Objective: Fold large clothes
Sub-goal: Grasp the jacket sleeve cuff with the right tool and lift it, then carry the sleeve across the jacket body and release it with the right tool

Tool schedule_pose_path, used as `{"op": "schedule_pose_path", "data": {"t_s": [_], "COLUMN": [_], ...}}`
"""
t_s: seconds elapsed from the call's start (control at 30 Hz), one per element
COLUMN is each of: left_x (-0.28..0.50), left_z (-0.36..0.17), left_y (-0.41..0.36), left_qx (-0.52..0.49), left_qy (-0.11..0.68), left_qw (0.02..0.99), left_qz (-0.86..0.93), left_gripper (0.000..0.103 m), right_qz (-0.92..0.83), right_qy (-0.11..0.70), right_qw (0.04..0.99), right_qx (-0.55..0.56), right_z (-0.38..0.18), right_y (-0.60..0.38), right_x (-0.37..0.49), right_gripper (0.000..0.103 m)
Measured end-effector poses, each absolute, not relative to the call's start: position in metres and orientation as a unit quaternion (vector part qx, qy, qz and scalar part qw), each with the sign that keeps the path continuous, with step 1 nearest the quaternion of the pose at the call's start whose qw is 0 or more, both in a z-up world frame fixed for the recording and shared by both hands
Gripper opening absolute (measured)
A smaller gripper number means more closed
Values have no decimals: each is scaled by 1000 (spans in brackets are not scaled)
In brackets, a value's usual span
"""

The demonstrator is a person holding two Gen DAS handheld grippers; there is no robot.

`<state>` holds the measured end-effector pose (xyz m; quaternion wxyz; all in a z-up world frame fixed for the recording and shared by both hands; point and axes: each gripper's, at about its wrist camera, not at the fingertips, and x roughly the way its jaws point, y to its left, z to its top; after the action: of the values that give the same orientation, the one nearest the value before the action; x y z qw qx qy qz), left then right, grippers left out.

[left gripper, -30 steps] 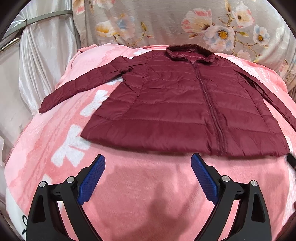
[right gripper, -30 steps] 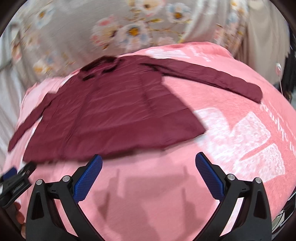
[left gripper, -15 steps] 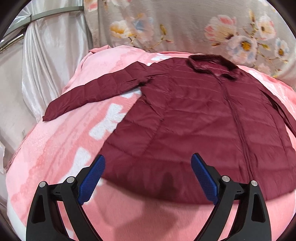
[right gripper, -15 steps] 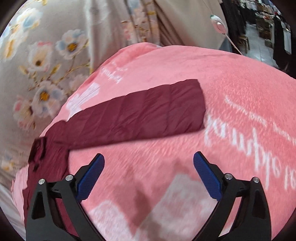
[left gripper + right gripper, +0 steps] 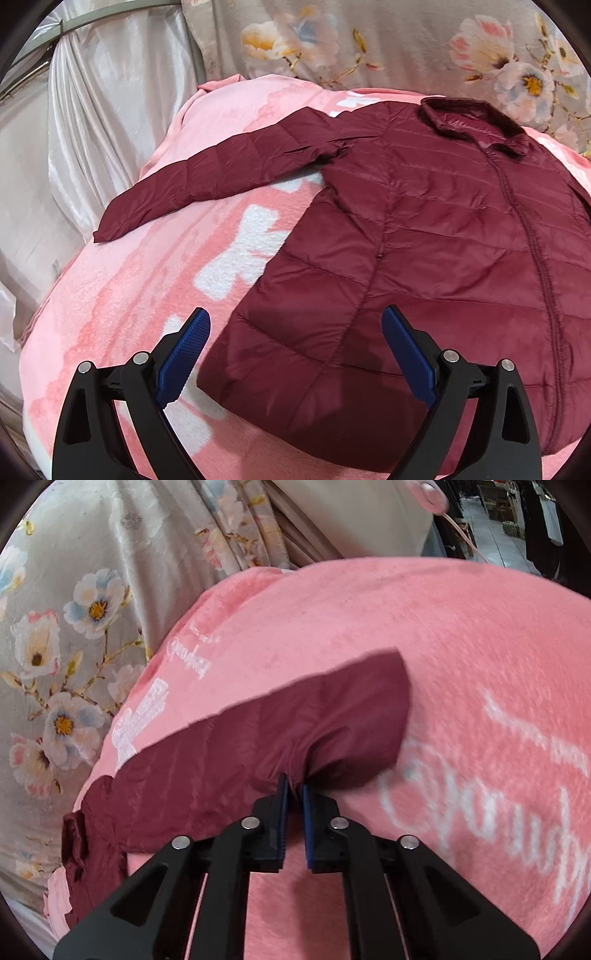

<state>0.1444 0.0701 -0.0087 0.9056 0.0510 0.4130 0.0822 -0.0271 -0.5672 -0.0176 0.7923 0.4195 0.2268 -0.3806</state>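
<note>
Right gripper [image 5: 293,788] has just closed on the jacket's right sleeve [image 5: 280,731], near its cuff. The jacket [image 5: 436,236] lies flat on the pink blanket [image 5: 129,295]; left gripper [image 5: 295,332] hangs open above its hem. Lift gently, carry the sleeve across the chest.

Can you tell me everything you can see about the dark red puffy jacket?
The jacket is a dark red quilted puffer with shiny, slippery-looking fabric, a collar and a closed front zipper. It lies flat and face up on a pink blanket, sleeves spread out to both sides. The right gripper has just been closing and now pinches one sleeve near its cuff. The left gripper hovers open above the hem corner.
</note>
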Motion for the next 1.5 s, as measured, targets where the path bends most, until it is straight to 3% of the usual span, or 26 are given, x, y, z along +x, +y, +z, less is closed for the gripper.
{"op": "schedule_pose_path", "data": {"t_s": [0.2, 0.37, 0.6, 0.83, 1.07, 1.43, 1.5], "left_x": [151, 155, 160, 165, 208, 296, 300], "left_z": [-9, -10, -16, -11, 1, -32, -32], "left_y": [86, 105, 122, 119, 97, 44, 46], "left_qx": [49, 31, 10, -12, -118, -211, -222], "left_qy": [414, 417, 425, 430, 465, 512, 507], "left_qw": [904, 902, 899, 901, 875, 828, 829], "left_qz": [99, 110, 106, 55, -69, -89, -82], "left_gripper": [92, 92, 92, 92, 92, 89, 68], "right_qz": [-282, -147, 19, 107, 46, -104, -109], "right_qy": [167, 174, 251, 301, 297, 325, 324], "right_qw": [907, 956, 963, 947, 951, 904, 882], "right_qx": [266, 185, 94, 28, 71, 259, 324], "right_z": [96, 138, 100, 54, 53, -2, -17], "right_y": [-483, -376, -205, -107, -166, -359, -392], "right_x": [71, 154, 243, 239, 221, 200, 204], "right_gripper": [4, 4, 7, 34, 44, 45, 47]}}
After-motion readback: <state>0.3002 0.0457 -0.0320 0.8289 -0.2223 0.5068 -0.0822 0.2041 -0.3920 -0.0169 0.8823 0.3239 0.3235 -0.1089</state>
